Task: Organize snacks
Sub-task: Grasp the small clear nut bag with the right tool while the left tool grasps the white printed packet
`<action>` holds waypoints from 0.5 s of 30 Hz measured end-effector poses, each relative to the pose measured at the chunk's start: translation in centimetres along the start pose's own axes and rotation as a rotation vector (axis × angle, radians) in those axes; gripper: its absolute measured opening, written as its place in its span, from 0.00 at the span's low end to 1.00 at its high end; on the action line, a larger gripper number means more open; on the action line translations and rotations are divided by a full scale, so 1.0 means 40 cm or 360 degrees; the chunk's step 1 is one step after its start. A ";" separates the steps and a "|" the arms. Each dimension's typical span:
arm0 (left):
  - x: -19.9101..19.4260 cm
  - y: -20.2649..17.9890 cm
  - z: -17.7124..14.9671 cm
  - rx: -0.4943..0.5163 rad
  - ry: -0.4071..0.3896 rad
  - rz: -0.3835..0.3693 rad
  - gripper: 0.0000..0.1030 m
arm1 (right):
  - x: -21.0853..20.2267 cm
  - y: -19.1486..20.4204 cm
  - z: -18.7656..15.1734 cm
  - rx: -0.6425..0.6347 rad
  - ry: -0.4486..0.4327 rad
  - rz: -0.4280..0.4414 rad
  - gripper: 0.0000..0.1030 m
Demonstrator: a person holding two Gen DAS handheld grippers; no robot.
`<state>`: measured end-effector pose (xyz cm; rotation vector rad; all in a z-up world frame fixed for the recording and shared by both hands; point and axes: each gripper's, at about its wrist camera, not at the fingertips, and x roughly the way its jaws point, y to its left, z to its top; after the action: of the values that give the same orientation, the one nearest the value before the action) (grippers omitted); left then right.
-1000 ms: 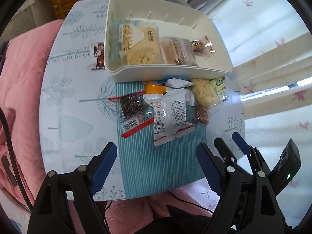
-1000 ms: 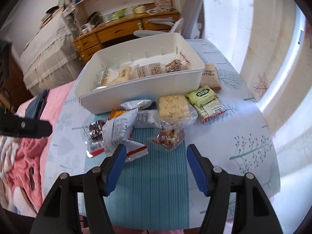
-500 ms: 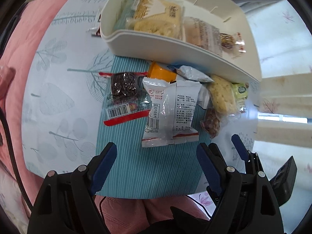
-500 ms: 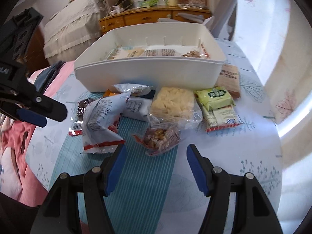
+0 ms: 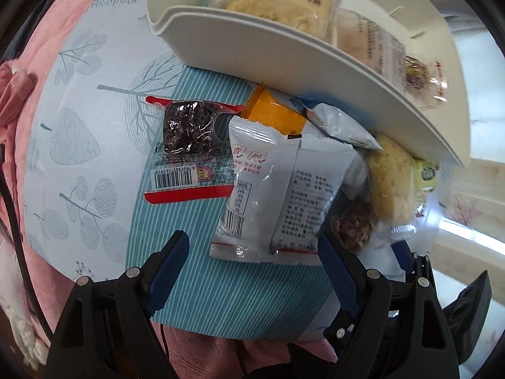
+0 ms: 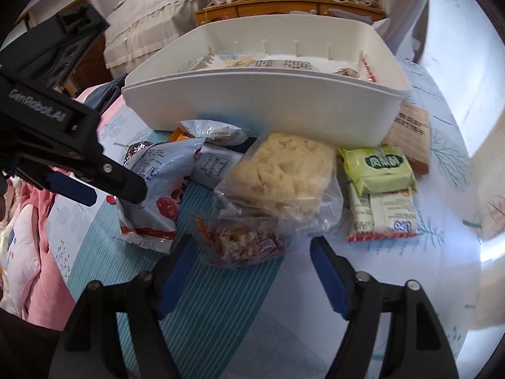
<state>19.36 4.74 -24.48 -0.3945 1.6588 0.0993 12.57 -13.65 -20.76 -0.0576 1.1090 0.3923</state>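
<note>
Left wrist view: left tongs (image 5: 252, 252) released over glossy white packet (image 5: 277, 195); right tongs (image 6: 252, 252) just widened, empty.

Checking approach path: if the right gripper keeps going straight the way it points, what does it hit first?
Most likely the clear nut-snack packet, lying just ahead between the open right gripper fingers, on the striped mat. Depth is unclear.

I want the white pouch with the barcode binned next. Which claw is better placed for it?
Left. The left claw hangs open directly over the white pouch, its near edge between the pads. The right claw, jaws just opened wider, frames the clear nut packet instead.
</note>
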 end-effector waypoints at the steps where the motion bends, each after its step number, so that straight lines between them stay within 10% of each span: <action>1: 0.006 -0.003 0.004 -0.0012 0.0005 0.0016 0.80 | 0.007 -0.004 0.004 -0.0001 0.0003 0.0020 0.77; 15: 0.067 -0.036 0.053 -0.0098 0.0118 0.0130 0.76 | 0.071 -0.037 0.047 0.0013 0.0033 0.0119 0.81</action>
<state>21.60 3.47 -27.13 -0.3810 1.7486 0.1991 15.79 -13.77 -22.63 -0.0132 1.1357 0.4551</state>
